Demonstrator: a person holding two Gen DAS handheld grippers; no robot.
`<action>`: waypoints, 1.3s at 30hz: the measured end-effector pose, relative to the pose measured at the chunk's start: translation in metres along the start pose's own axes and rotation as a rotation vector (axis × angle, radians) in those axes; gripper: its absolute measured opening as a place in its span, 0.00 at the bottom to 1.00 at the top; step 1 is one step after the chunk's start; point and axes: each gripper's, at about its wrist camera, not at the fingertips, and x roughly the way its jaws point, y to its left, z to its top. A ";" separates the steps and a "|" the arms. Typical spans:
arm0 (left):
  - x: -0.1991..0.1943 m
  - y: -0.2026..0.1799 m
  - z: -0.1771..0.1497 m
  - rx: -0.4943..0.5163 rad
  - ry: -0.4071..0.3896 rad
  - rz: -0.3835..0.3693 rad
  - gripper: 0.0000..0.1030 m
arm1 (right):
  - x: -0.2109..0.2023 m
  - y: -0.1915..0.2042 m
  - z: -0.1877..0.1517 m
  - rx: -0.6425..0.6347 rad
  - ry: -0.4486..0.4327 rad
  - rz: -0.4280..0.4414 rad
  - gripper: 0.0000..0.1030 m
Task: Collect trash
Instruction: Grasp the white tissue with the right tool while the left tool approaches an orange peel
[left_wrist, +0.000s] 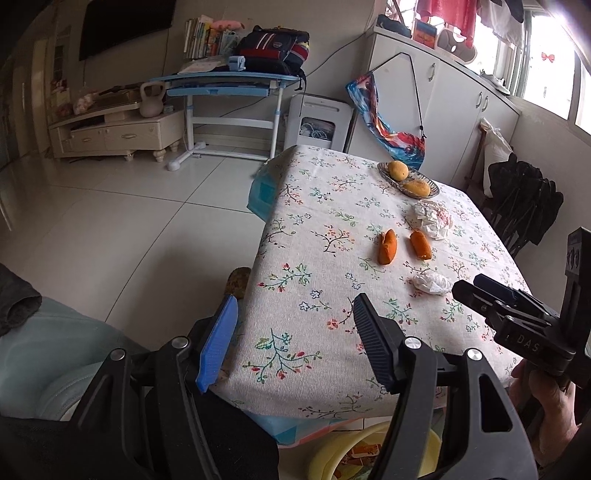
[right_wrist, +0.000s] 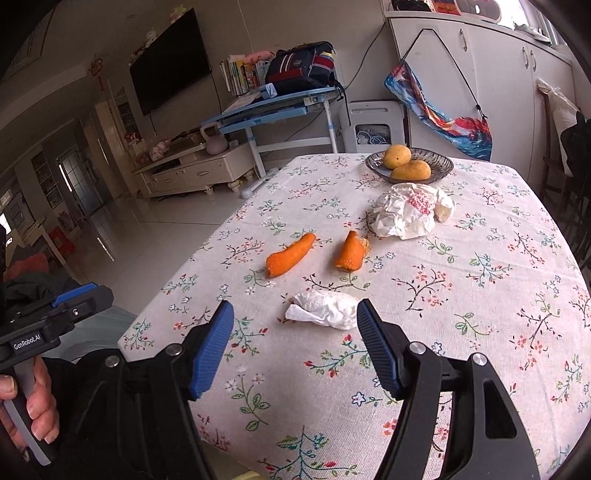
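**Trash still on the surface, both grippers empty**

I hold a gripper in each hand, both angled down over a surface (right_wrist: 480, 258) with a flowered cloth. My right gripper (right_wrist: 295, 321) is released, jaws wide, grasping nothing. Just ahead of it, almost between the fingertips but not touched, lies a small tissue wad (right_wrist: 325, 308). Beyond that sit two orange peels, one left (right_wrist: 290, 254) and one right (right_wrist: 351, 251), a little apart. Farther on is a larger paper wad (right_wrist: 406, 210), and behind it a fruit bowl (right_wrist: 439, 168), which I judge is not trash.

My left gripper (left_wrist: 295, 332) is also released and empty. It hangs over the near left corner of the surface, its left finger past the edge.

Nothing looks collected yet; all four pieces remain. A yellow bin (left_wrist: 332, 458) shows below the near edge, partly hidden, likely the drop spot.

The cloth around the trash is bare, so I have room to approach. The left edge drops to open floor.
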 end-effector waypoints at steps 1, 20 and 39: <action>0.004 0.001 -0.001 -0.002 0.006 -0.003 0.61 | 0.001 -0.002 -0.001 0.006 0.006 -0.003 0.65; 0.049 -0.039 0.034 0.082 0.007 -0.036 0.61 | 0.036 -0.016 0.020 0.022 0.062 -0.021 0.65; 0.062 -0.021 0.032 0.024 0.039 -0.052 0.61 | 0.044 -0.013 0.008 0.002 0.134 -0.020 0.37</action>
